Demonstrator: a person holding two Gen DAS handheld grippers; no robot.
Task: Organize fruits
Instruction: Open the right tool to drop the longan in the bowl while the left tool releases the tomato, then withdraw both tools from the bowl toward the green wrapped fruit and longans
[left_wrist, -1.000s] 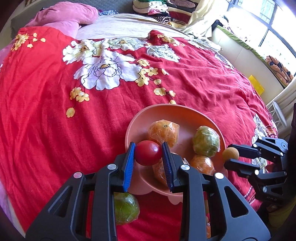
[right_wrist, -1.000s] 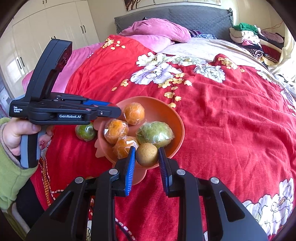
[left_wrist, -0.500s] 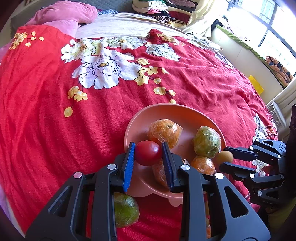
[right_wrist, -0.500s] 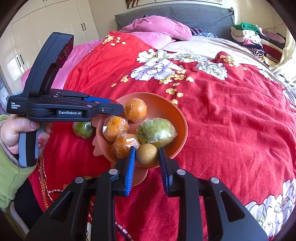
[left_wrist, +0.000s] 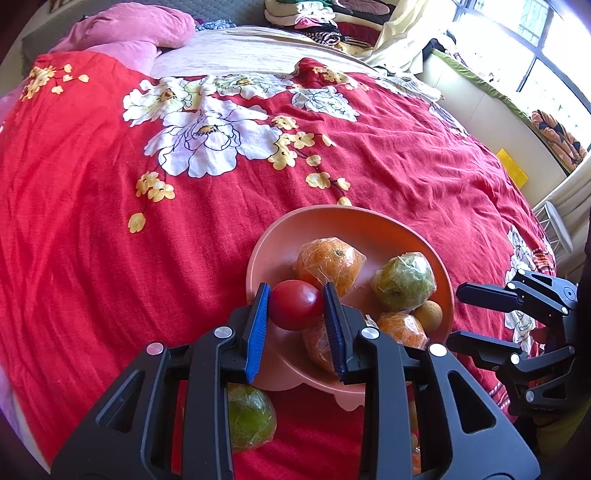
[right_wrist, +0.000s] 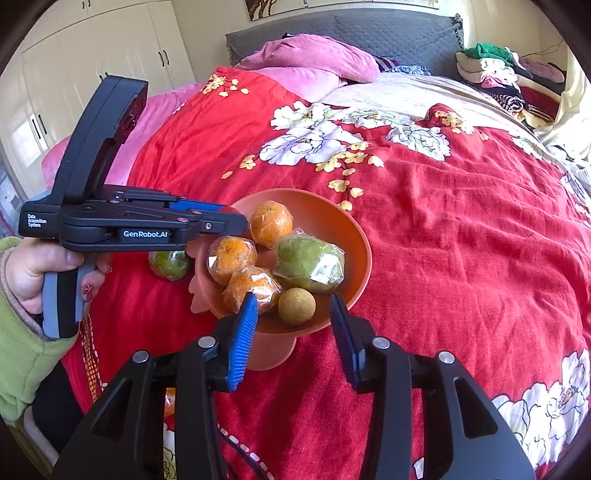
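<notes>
Glossy tomato (left_wrist: 294, 309); film-wrapped oranges (left_wrist: 328, 262); matt plastic bowl (left_wrist: 354, 225); woven bedspread (left_wrist: 110, 229).

A big bed (left_wrist: 110, 240) with a red flower blanket (right_wrist: 461, 229) lies past the jaws. Far beyond them sit pink pillows (right_wrist: 314, 59) and a grey headboard (right_wrist: 388, 33). White cupboards (right_wrist: 92, 55) stand off to the left. Bright sun comes in a window (left_wrist: 524, 44) far to the right. Folded clothes (right_wrist: 491, 70) sit piled up.

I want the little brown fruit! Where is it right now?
The little brown fruit lies in the bowl at its near edge, in the right wrist view, beside a wrapped orange and below the wrapped green fruit.
</notes>
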